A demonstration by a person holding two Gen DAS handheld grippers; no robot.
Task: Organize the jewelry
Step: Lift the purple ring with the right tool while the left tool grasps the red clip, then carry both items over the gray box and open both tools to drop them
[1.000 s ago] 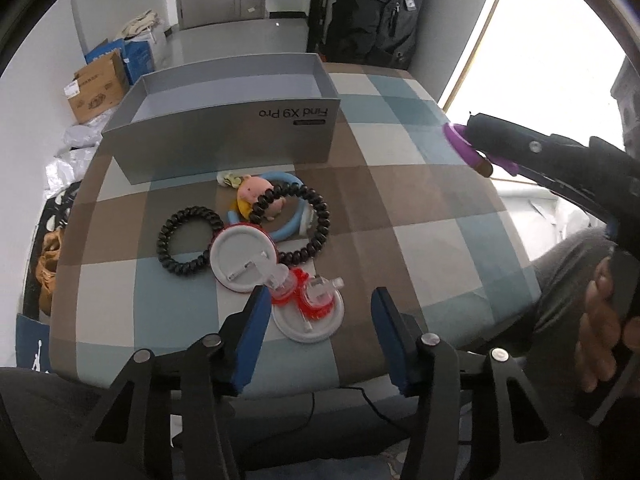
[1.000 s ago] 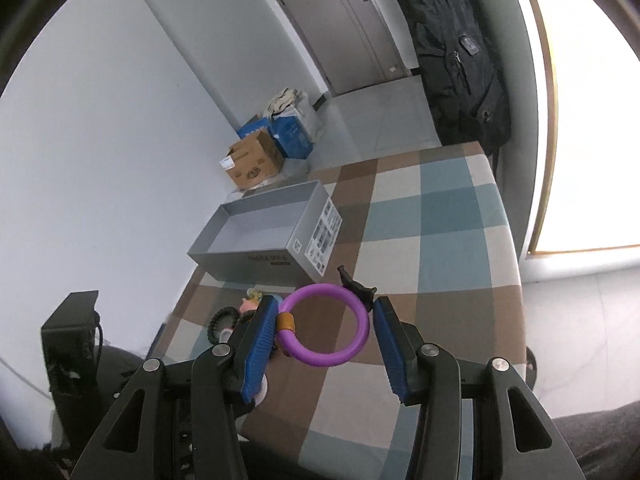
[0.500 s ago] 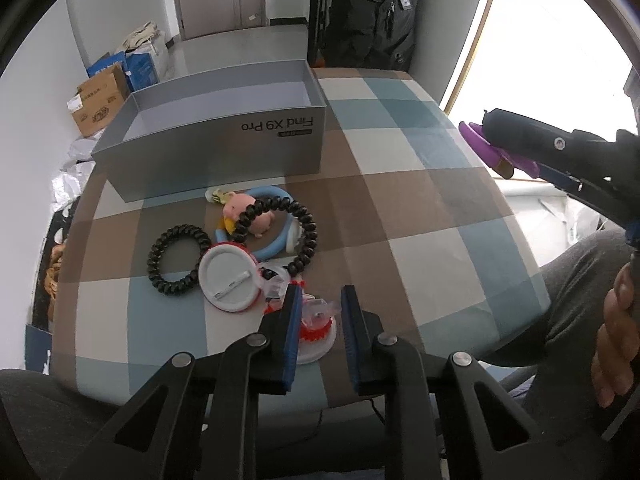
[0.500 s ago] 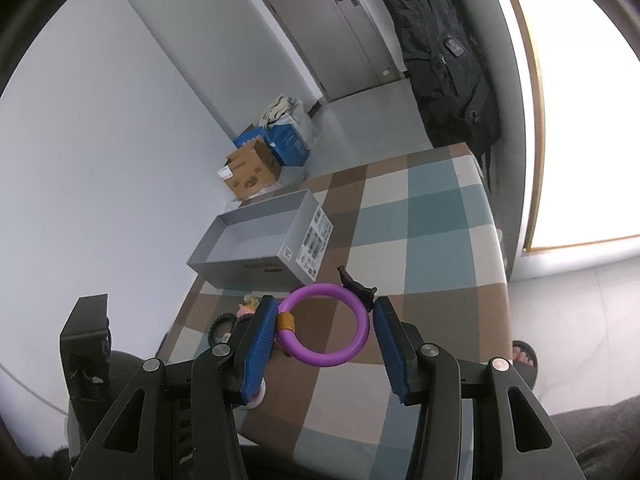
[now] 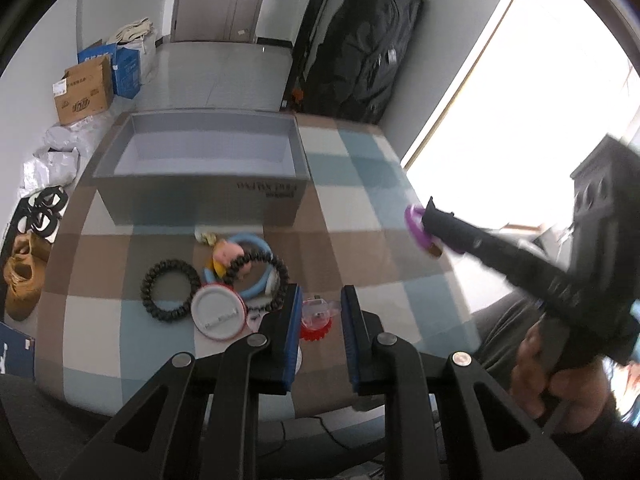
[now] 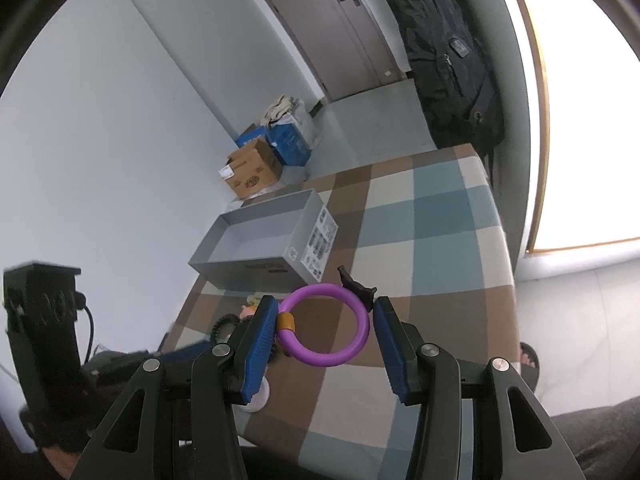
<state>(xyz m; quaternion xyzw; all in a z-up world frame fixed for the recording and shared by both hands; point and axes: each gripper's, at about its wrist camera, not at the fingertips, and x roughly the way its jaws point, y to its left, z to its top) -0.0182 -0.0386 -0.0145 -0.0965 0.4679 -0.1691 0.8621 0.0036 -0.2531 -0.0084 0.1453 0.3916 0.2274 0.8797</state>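
The left gripper (image 5: 320,312) has its blue pads clamped on a clear-and-red clip (image 5: 316,318), which sits between the fingertips, raised above the near part of the checked table (image 5: 360,208). Just left of it lies a white round badge (image 5: 218,312), touching a black coil ring (image 5: 170,292) on its left and a larger black coil ring (image 5: 260,276) behind it. That larger ring overlaps a light blue ring (image 5: 256,248) with a pink pig charm (image 5: 228,254). Beyond these stands the open grey box (image 5: 200,196), its inside bare.

To the right, the right gripper (image 6: 326,332) grasps a purple ring (image 6: 326,326) across its width: the left pad presses the side by the orange band (image 6: 286,322), the right pad the side by a small black bow (image 6: 356,286). The ring hangs above the table's right part, well apart from the box.

On the floor past the table are cardboard boxes (image 5: 84,94), and a black backpack (image 5: 364,52) leans by the door.
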